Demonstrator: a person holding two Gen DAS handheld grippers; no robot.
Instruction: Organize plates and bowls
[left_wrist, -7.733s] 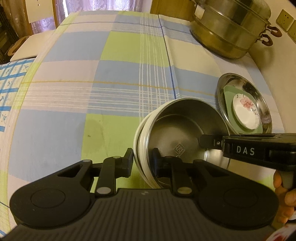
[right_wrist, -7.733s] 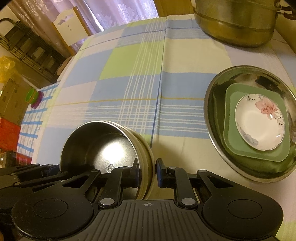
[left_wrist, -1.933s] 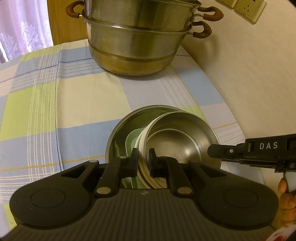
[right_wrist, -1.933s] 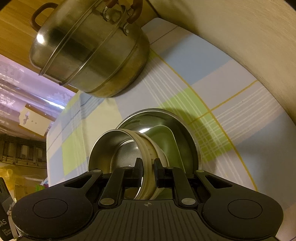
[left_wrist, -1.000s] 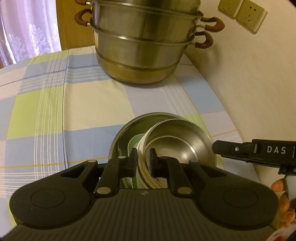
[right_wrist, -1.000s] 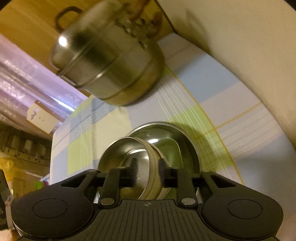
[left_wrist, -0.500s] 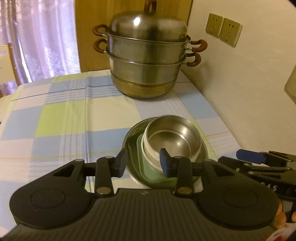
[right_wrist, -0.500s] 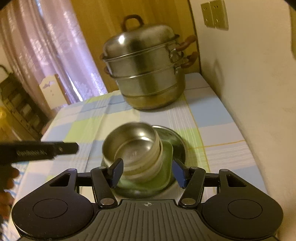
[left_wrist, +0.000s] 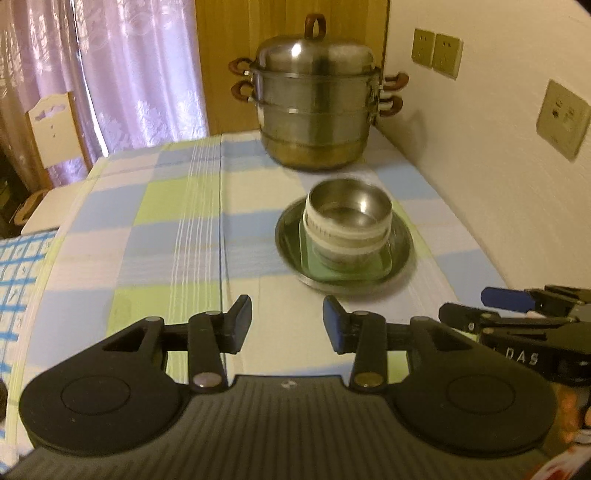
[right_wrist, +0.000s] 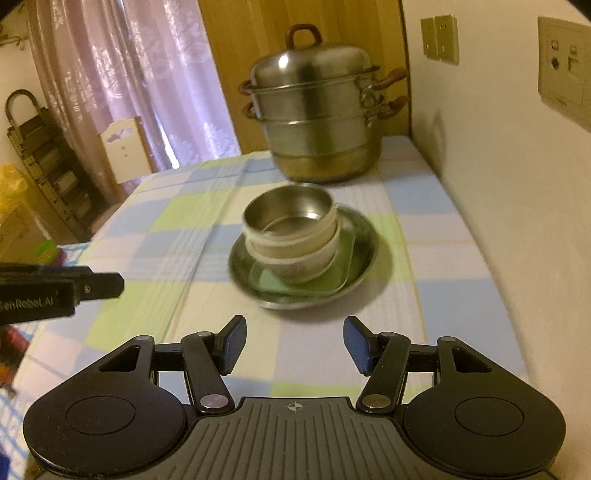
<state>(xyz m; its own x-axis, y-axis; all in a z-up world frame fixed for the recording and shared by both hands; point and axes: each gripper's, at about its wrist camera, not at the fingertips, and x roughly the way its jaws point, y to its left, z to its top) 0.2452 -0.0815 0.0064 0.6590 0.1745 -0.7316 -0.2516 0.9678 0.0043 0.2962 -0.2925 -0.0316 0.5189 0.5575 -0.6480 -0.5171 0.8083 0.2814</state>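
A checked tablecloth (left_wrist: 155, 236) is filling most of both views, with a big steamer pot (left_wrist: 317, 107) standing at the top centre against the wall. In front of it, at centre right in the left view and dead centre in the right, the stack is sitting: a steel plate (left_wrist: 291, 254) is carrying a green dish (right_wrist: 341, 273), which is holding a white bowl (right_wrist: 325, 254) with a steel bowl (right_wrist: 291, 210) nested inside. Both grippers are hanging clear of it. The left gripper (left_wrist: 282, 325), whose jaws have just been opening, is showing them spread with nothing between; the right gripper (right_wrist: 293, 341) is likewise gaping empty. Judging by this, the stacking is looking finished, as no loose dishes are showing.
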